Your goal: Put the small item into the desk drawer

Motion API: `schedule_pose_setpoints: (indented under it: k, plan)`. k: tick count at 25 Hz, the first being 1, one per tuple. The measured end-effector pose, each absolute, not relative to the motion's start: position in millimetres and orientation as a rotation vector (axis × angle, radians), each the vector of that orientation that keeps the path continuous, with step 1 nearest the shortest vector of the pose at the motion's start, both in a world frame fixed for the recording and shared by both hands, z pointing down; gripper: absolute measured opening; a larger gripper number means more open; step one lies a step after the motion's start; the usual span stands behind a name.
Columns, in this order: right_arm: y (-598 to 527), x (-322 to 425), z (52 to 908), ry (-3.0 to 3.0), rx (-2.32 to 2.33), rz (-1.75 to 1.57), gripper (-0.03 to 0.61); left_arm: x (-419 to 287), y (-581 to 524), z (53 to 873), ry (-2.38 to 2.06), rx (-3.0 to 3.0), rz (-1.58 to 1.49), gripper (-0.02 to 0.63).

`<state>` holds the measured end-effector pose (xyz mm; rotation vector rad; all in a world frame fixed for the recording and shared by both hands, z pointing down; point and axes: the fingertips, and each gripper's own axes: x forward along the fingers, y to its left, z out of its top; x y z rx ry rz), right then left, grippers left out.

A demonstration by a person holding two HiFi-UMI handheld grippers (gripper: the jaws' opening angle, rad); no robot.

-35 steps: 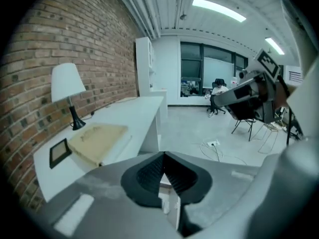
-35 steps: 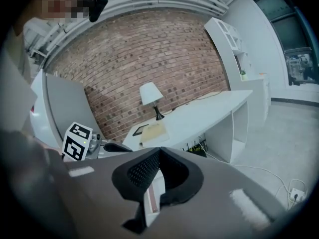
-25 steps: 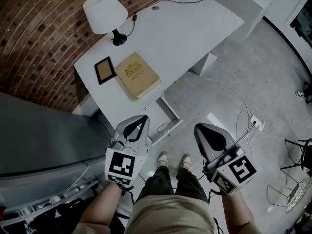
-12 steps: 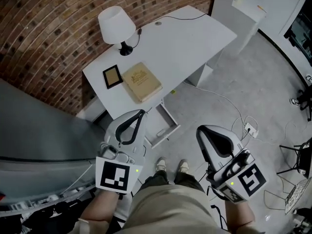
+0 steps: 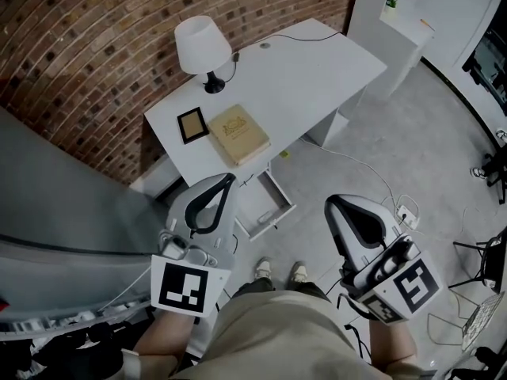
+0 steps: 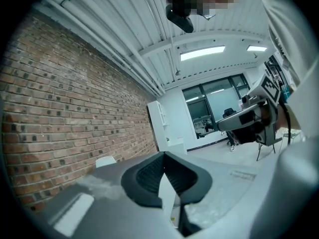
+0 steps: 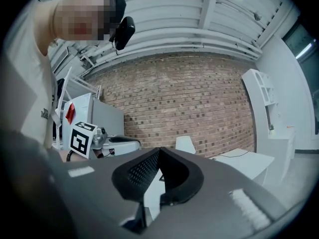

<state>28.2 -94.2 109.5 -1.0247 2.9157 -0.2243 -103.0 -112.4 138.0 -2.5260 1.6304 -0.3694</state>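
Observation:
In the head view a small black-framed item (image 5: 192, 124) lies on the white desk (image 5: 309, 70) next to a tan book (image 5: 238, 134). A white drawer (image 5: 265, 205) stands pulled open under the desk's front edge. My left gripper (image 5: 230, 178) hangs in the air just left of the drawer, shut and holding nothing. My right gripper (image 5: 332, 203) is to the right of the drawer over the floor, also shut and empty. In the left gripper view the left gripper (image 6: 164, 154) has its jaws meeting at the tips, and so does the right gripper (image 7: 159, 149) in its own view.
A white lamp (image 5: 203, 46) stands at the desk's back left, against the brick wall. A grey cabinet (image 5: 63, 204) is at my left. A white shelf unit (image 5: 400, 22) stands beyond the desk's right end. Cables and a power strip (image 5: 408, 210) lie on the floor at right.
The desk now looks smaller and sits further up and right in the head view. Both grippers have dropped a little lower in the picture and stay shut and empty.

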Motion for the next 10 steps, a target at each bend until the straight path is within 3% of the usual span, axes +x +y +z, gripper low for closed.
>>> schedule_pose_setpoints:
  k: [10]
  plan:
    - [-92.3,34.9,105.8,2.911,-1.061,-0.207,0.003,-103.6,-110.2,133.8,1.632,-2.519,-0.346,0.003]
